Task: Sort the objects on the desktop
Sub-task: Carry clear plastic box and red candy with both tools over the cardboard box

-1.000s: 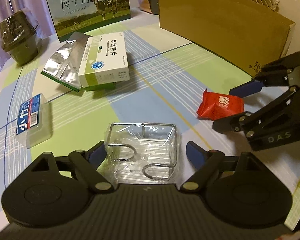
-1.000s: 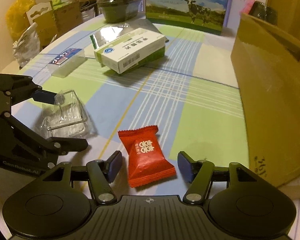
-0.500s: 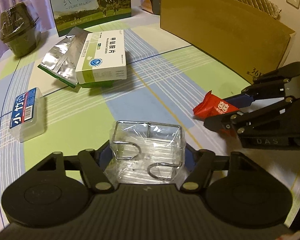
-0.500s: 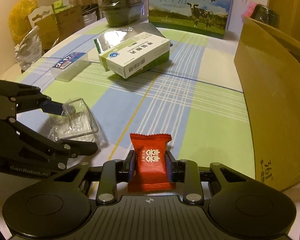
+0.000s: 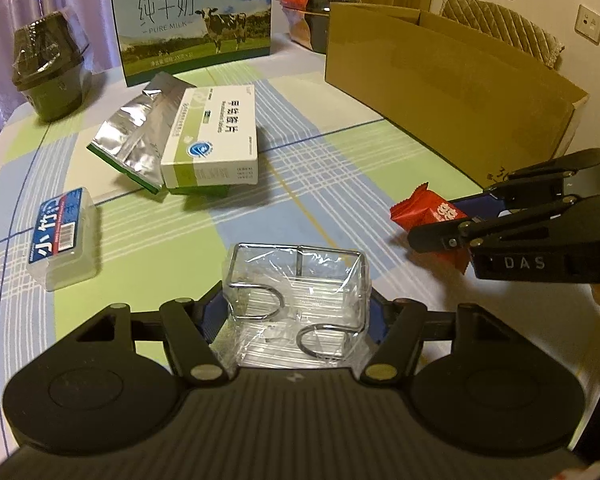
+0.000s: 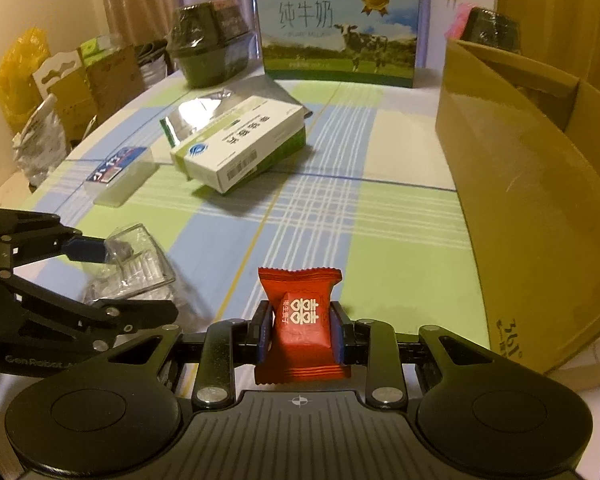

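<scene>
Between right gripper [image 6: 302, 338] pads: small red foil-wrapped candy [image 6: 300, 326], clamped mid-body, lifted off checked tablecloth [image 6: 400, 240]. Light, crinkly, likely slippery; grip filled centre, not seams. Left gripper [image 5: 296, 312] closed on clear plastic-wrapped wire rack [image 5: 298, 300]; stiff frame, slick film.

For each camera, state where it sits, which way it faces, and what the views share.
Left wrist: sits on the left claw, looking forward over the table at the wire rack it grips; the right claw enters from the right.
Right wrist: sits on the right claw, facing the milk carton; it grips the candy.
Shared: pill box, cardboard box, each other's claw.
</scene>
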{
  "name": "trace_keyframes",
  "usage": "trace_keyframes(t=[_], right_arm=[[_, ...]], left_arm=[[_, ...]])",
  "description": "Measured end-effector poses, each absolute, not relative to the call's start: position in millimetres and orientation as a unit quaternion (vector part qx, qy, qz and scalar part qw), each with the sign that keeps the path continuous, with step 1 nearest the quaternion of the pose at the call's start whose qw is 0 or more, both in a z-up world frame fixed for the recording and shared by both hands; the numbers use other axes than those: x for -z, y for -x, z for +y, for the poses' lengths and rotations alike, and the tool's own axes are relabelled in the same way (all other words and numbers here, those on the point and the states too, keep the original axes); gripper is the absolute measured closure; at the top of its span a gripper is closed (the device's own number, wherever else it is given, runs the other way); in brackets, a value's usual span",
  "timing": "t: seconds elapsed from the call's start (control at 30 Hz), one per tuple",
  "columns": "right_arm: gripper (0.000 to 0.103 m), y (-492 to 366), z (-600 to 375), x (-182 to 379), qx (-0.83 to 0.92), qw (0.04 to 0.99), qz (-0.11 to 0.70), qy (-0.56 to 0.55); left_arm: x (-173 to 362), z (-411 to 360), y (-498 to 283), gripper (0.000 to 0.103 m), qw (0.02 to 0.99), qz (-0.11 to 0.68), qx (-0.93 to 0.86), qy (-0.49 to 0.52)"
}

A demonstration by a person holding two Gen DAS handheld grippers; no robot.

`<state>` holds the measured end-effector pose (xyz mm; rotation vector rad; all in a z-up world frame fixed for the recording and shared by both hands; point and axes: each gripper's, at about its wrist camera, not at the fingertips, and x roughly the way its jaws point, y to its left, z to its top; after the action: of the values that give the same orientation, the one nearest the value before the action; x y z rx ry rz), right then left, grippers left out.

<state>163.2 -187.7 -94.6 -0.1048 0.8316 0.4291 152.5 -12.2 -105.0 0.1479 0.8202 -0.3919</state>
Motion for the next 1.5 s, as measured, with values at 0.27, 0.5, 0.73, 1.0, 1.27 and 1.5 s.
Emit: trace_keyframes(t=[0.27, 0.5, 0.73, 1.0, 1.27, 1.5], right_arm=[[0.077, -159.5, -193.6, 72.8, -0.202, 0.901, 0.383, 0.028], [0.077, -146.8, -210.8, 32.6, -0.187, 0.917, 0.351, 0.008], [0.077, -135.0, -242.5, -9.8, -0.156, 0.934, 0.320, -0.023], [0.077, -122.9, -281.5, -39.2, -0.127, 0.945, 0.299, -0.047], [0.077, -112.1, -320.7, -53.8, -0.098, 0.952, 0.284, -0.066], [0.077, -111.8, -346.8, -56.7, -0.079, 0.954, 0.279, -0.080]], left_arm=[[79.8, -17.1, -142.4, 0.040, 0.909, 0.374, 0.179, -0.052], [46.4, -27.0, -126.3, 0.040, 0.917, 0.361, 0.166, -0.039], [6.3, -54.1, -115.9, 0.040, 0.924, 0.340, 0.171, -0.033], [-21.5, -100.2, -107.0, 0.040, 0.924, 0.325, 0.201, -0.035], [-27.8, -134.0, -105.7, 0.040, 0.917, 0.329, 0.224, -0.033], [-30.0, -156.0, -111.5, 0.040, 0.914, 0.331, 0.234, -0.037]])
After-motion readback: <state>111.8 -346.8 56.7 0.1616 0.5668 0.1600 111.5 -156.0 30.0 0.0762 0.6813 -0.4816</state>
